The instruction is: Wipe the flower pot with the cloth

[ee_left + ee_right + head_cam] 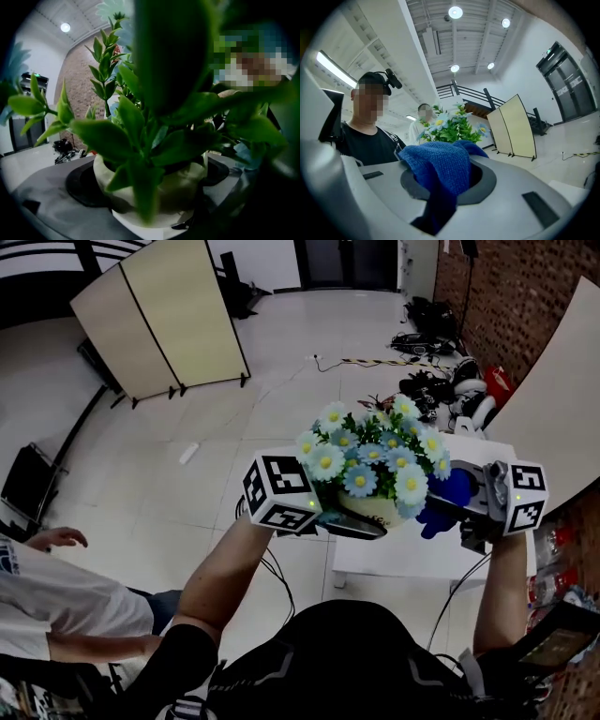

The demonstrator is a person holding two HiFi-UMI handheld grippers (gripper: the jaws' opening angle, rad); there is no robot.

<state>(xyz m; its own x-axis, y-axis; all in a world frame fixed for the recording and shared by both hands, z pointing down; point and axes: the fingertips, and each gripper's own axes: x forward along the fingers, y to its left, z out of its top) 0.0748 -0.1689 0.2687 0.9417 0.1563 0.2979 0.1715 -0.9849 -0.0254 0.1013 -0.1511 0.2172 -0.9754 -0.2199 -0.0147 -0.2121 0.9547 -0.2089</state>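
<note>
As seen from the head view, the left gripper [349, 521] was closed on a cream-coloured round flower pot [377, 510] filled with pale blue and white artificial daisies [373, 457]. The pot was held in front of the person's chest, over a low white rectangular table [394, 557]. The right gripper [466, 501] was brought in from the pot's right side with a bright blue knitted cloth [439, 506] clamped in it. The cloth lay just beside the pot under the blooms, though contact could not be made out. A beige folding screen [164, 315] was set well apart on the pale floor, and a red brick wall [511, 296] ran along the right. From the left gripper view, the pot's cream wall was shown gripped between the two jaws, with broad green leaves [136, 136] crowding most of the picture. From the right gripper view, the blue cloth was shown pinched between narrowly set jaws and bunched over them, with the daisies beyond it and the screen to the right.
</note>
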